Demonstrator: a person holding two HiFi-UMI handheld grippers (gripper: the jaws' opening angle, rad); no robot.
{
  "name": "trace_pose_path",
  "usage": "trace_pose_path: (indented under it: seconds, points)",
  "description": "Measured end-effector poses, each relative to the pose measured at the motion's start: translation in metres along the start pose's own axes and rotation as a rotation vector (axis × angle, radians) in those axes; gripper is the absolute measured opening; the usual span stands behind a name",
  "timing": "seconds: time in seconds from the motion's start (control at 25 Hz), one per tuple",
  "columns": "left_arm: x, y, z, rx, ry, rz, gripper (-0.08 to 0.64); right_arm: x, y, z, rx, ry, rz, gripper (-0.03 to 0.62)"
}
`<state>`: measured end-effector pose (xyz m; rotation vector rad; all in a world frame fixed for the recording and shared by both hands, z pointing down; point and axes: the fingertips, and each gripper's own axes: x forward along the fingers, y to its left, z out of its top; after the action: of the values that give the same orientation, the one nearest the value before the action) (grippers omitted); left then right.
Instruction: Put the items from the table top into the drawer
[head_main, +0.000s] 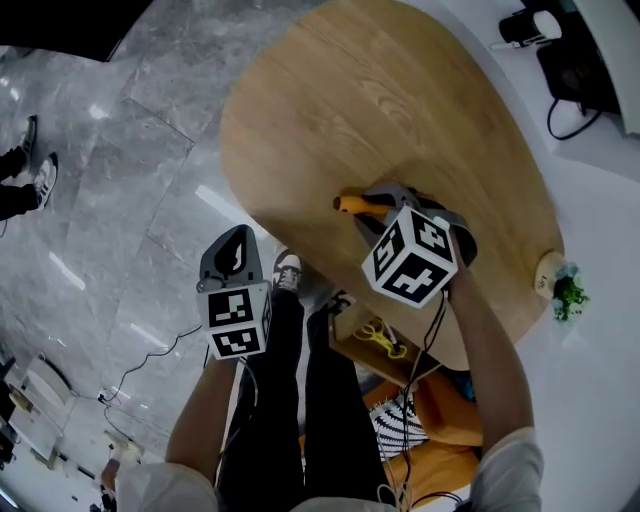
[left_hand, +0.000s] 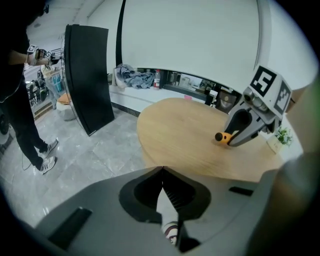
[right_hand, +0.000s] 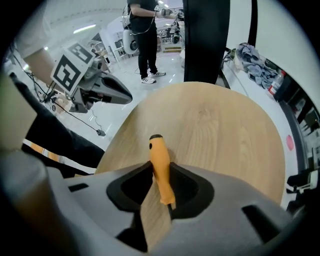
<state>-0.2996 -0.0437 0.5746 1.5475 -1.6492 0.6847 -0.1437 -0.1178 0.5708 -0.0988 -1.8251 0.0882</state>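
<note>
Grey marble floor (head_main: 130, 180) fills the left of the head view, and the oval wooden table (head_main: 400, 110) takes the upper right. At the table's lower edge, right of centre in the frame, the drawer (head_main: 348, 338) stands pulled out with a yellow-handled item (head_main: 380, 336) lying inside it. Your own legs in black trousers (head_main: 300, 400) run up the middle, between your left gripper and the drawer. An orange chair (head_main: 445, 412) sits at the lower right, just below the drawer. A small potted plant (head_main: 570, 292) stands at the table's right rim. In the left gripper view a black panel (left_hand: 87, 75) stands upright on the floor at upper left, with a person in dark clothes (left_hand: 20, 100) at the far left edge and a heap of cloth (left_hand: 135, 77) along the back wall.

Your right gripper (head_main: 385, 202) points steeply down onto the table near its lower edge. Its jaws stand about half apart and pinch the orange-handled tool (right_hand: 159, 160), which lies on the wood. The handle fills the gap at the tips, and its black-capped end pokes out towards the table's middle.

Your left gripper (head_main: 238, 240) hangs over the floor to the left of your legs, clear of the table. Its jaws are pressed together at the tips with nothing between them, and only your shoe (left_hand: 170, 231) shows through the slit behind.
</note>
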Motion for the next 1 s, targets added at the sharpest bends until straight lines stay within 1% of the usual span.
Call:
trace_pose_path:
  seconds: [0.2,0.4,0.52,0.64,0.8,1.0]
  points:
    - [-0.011,-0.03,-0.013,0.042,0.003,-0.038,0.009,-0.023,0.031,-0.034,0.095,0.0,-0.021,0.101]
    - [-0.024,-0.078,-0.037,0.123,0.018,-0.095,0.009,-0.041,0.073,-0.09,0.201,0.022,-0.032,0.101]
    - [-0.033,-0.113,-0.049,0.169,0.034,-0.147,0.009,-0.052,0.101,-0.127,0.277,0.035,-0.037,0.101]
    - [-0.04,-0.148,-0.06,0.241,0.046,-0.202,0.009,-0.062,0.131,-0.164,0.38,0.035,-0.048,0.101]
    - [-0.048,-0.202,-0.076,0.341,0.07,-0.28,0.009,-0.073,0.17,-0.211,0.532,0.01,-0.052,0.101]
    - [-0.05,-0.258,-0.092,0.446,0.089,-0.353,0.009,-0.079,0.215,-0.255,0.665,-0.025,-0.053,0.101]
